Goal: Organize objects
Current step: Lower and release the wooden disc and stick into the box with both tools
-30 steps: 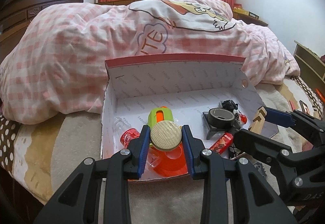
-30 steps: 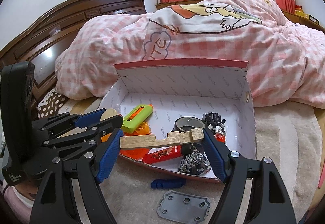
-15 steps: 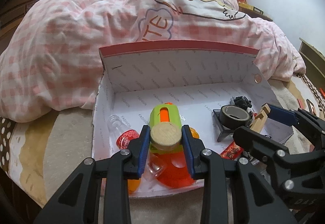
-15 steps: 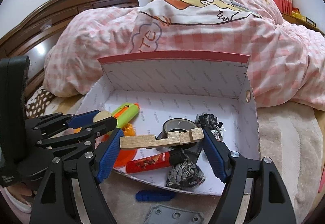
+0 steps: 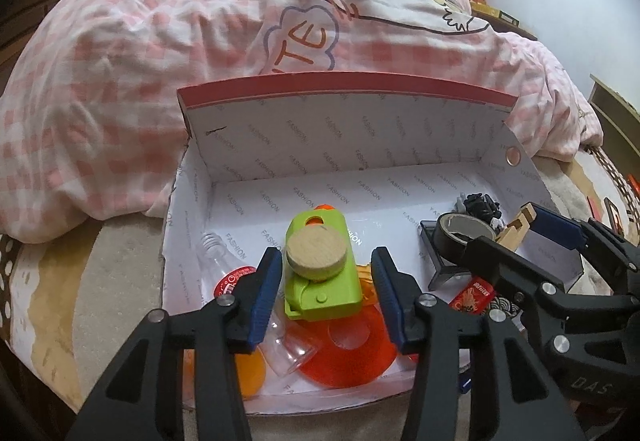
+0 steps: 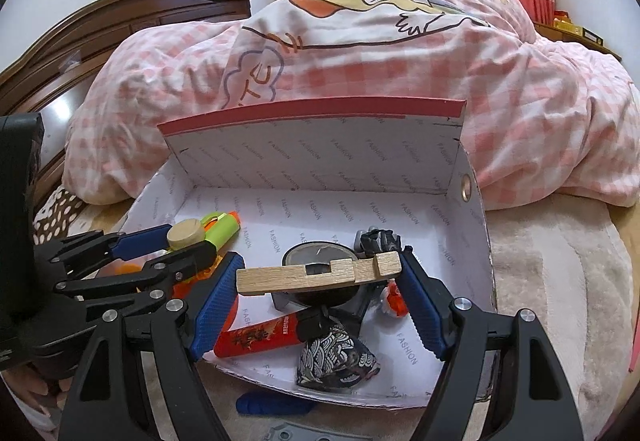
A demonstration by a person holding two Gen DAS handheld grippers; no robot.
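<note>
The left gripper (image 5: 326, 287), jaws just parting, is freeing the disc (image 5: 316, 255); the right gripper (image 6: 320, 287) is clamping the block (image 6: 316, 275), best lowered before releasing.

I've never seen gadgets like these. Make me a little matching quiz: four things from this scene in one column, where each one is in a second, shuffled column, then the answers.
Things
1. wooden disc
2. notched wooden stick
3. clear bottle
4. patterned pouch

Places
A. at the near edge of the box
B. lying on the green toy
C. along the box's left wall
D. clamped between the fingers of the right gripper

Pairs: 1-B, 2-D, 3-C, 4-A.

Note: the left gripper has just been opening, and the disc sits between its fingers with a gap on each side.
</note>
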